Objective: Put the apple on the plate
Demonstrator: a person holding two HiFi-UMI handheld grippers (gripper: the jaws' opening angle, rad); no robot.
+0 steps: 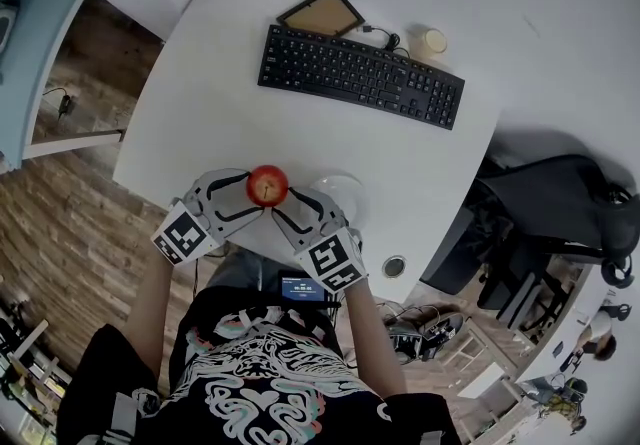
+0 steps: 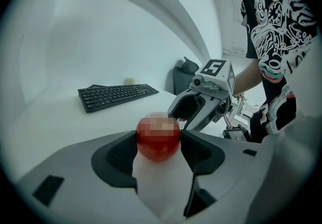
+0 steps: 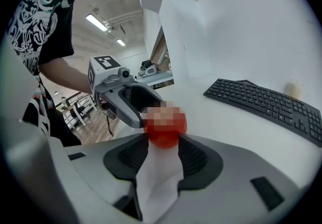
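A keyboard (image 1: 360, 75) and picture frame (image 1: 321, 12) are set well back on the tabletop (image 1: 220, 93). The apple (image 1: 267, 185) is pinched between the jaws of the left gripper (image 1: 243, 198). It is flanked by the spread jaws of the right gripper (image 1: 293, 205), just beside the plate (image 1: 347, 185).

Red apple (image 1: 267, 185) dead centre of the head view, round, stem dimple facing up, pinched between the pads of the left tool (image 1: 250, 195). The plate (image 1: 345, 185), pale and round, lies flat on the white worktop (image 1: 250, 83), just right of the apple, partly covered.
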